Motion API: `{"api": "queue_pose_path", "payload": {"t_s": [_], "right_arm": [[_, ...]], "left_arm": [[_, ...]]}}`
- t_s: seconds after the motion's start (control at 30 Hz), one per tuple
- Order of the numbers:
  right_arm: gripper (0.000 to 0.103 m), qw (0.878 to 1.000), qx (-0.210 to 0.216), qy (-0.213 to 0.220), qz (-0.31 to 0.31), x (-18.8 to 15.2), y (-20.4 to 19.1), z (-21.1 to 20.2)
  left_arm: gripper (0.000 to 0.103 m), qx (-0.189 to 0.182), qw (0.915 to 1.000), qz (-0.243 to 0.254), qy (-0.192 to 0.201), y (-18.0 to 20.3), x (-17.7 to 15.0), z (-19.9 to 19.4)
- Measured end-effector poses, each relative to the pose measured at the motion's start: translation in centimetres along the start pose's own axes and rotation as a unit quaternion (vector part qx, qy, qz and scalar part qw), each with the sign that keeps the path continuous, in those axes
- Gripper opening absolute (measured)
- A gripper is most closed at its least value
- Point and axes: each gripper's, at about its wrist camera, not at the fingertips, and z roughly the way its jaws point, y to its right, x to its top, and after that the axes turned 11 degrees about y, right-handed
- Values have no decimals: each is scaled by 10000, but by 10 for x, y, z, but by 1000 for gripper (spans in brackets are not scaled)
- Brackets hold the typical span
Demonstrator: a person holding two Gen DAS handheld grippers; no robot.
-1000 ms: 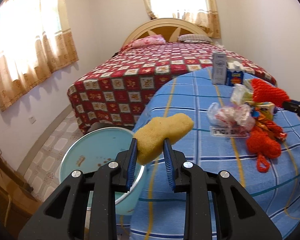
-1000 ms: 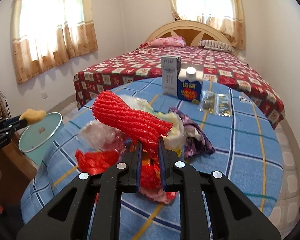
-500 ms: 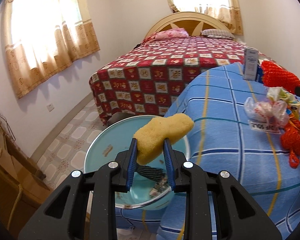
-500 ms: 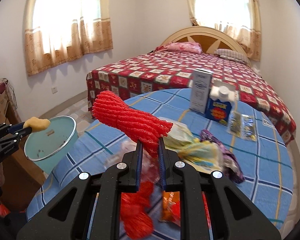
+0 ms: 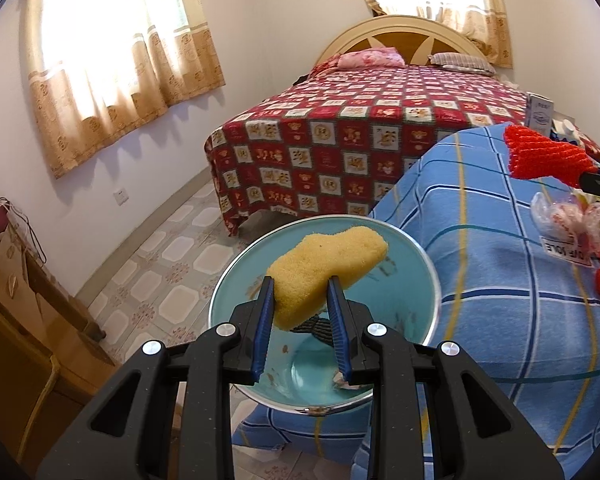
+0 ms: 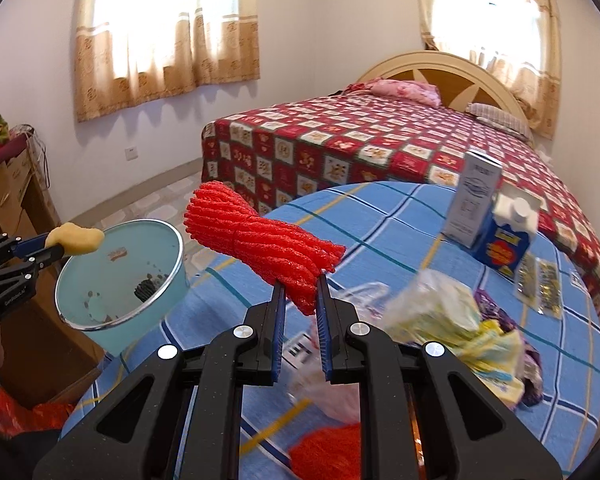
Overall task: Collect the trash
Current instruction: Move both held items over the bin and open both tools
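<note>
My left gripper (image 5: pixel 300 292) is shut on a yellow sponge (image 5: pixel 328 266) and holds it right above the open mouth of a light blue bin (image 5: pixel 416 264) that stands beside the round table. From the right wrist view the sponge (image 6: pixel 78 239) hangs over the bin's (image 6: pixel 168 280) left rim. My right gripper (image 6: pixel 299 290) is shut on a red foam net (image 6: pixel 256 240), held above the table's left part and to the right of the bin. The red foam net (image 5: pixel 544 156) also shows at the far right of the left wrist view.
The table wears a blue checked cloth (image 6: pixel 400 232). On it lie crumpled wrappers and plastic bags (image 6: pixel 452 320), more red netting (image 6: pixel 328 448), a grey carton (image 6: pixel 474 198) and a blue carton (image 6: pixel 508 240). A bed with a red quilt (image 6: pixel 360 140) stands behind. A wooden cabinet (image 5: pixel 28 320) is at the left.
My left gripper carried the sponge left, from over the table's edge to above the bin. My right gripper moved left with the red net, so the cartons and wrappers slid right.
</note>
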Motion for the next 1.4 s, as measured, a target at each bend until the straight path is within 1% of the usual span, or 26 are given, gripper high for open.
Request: {"api": "queue_pose_path", "payload": {"t_s": [0.47,0.83,1.17,1.4], "right_arm": [[15,9990,268,-190,-297,11,-37,43],[16,9969,465,-363,-525,14,-68,66],[16,9951,564,-472,-661,13,-89,80],[16,9942,609,-501,-736,13,-96,84]], "left_arm": [[27,198,9997,-96,-134,-23,-5,12],[27,322,9989,-204,-257,-42,-9,22],[27,343,9986,-294,-288,-51,-10,25],[27,351,9984,-333,-293,-54,-11,25]]}}
